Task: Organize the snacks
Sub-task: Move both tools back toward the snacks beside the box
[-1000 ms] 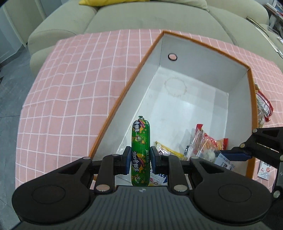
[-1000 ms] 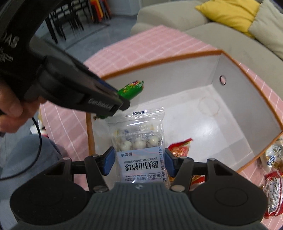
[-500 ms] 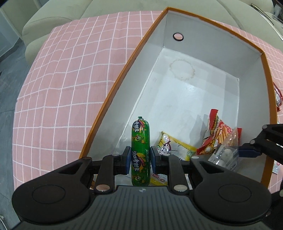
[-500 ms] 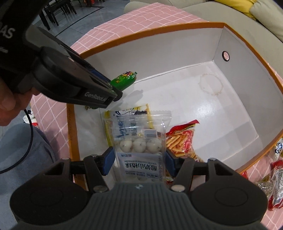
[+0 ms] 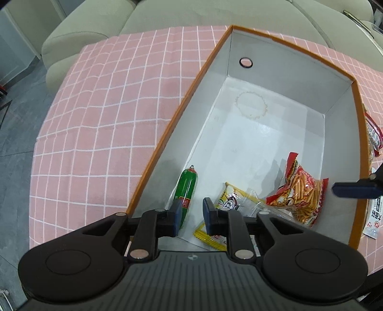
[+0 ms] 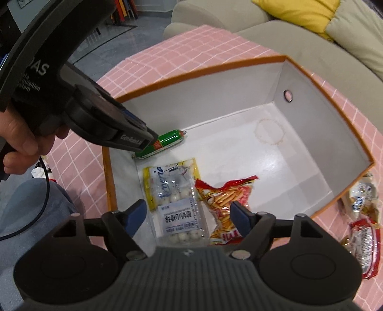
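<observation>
- Orange-rimmed box, white inside, sits on the pink checked cloth; one end wall has a round hole; its floor carries a faint ring stain
- Green sausage lies on the box floor along the left wall; your left gripper hangs over its near end with jaws apart, nothing between them
- Yellow packet lies flat beside the sausage; a clear bag of white balls rests partly on top of it
- Red packet of sticks lies just beside the clear bag, touching it, toward the right wall
- Your right gripper is spread wide above the clear bag and red packet; gripping nothing
- Outside the box, near its right wall, more wrapped snacks lie on the cloth
- Beige sofa stands behind the table; a yellow cushion on it
</observation>
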{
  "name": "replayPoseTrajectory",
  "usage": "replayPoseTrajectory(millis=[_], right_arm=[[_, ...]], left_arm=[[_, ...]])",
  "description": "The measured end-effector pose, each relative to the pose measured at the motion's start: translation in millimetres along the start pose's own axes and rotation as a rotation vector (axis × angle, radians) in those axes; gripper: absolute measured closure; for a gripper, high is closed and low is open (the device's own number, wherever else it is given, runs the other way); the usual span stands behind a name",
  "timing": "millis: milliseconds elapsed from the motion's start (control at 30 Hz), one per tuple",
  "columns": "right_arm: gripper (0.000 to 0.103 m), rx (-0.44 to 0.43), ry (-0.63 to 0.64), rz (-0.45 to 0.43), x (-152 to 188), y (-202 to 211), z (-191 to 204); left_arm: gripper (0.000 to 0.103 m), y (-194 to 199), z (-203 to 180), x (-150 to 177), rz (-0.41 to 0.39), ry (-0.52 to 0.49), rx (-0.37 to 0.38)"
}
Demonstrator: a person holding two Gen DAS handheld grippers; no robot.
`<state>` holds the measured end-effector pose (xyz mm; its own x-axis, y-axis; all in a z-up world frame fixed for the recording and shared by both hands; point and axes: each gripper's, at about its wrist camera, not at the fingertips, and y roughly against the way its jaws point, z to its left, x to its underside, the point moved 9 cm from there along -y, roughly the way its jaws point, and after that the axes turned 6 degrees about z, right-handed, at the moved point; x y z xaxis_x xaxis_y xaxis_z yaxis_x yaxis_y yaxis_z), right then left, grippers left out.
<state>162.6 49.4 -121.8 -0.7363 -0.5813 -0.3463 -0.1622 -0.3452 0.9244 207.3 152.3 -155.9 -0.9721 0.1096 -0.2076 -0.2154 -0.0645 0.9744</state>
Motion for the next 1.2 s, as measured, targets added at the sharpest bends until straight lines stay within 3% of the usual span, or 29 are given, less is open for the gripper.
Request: replayPoseTrajectory(millis=[200,267,467,633,867,1200], right_arm=[[0.024,0.035,-0.033,-0.064,6.0,22.5,-10.9],[0.016,0.049,-0.051,-0.099,9.2,32.1,-15.7],[0.014,0.078,-0.113,-0.215,21.2,61.6,-28.6],[0.014,0.111,-0.169,-0.302,37.0,81.9,-41.1],[0.014,0.143,-0.233,-0.406,67.3,100.9,-53.6],[0.014,0.254,-0.303,-0.441,138.5,104.0,-78.5]], left_arm=[[0.055,20.5,-0.5,0.1,-0.054,0.035,-0.007],[0.043,29.3,-1.5,0.4,-0.085,0.05,-0.01],[0.034,57.3,-12.9,2.8,-0.191,0.102,-0.018],[0.032,81.4,-27.6,6.0,-0.288,0.115,-0.033],[0.032,103.2,-58.5,22.2,-0.382,0.138,0.009],[0.032,103.4,-118.6,49.6,-0.396,0.113,0.123]])
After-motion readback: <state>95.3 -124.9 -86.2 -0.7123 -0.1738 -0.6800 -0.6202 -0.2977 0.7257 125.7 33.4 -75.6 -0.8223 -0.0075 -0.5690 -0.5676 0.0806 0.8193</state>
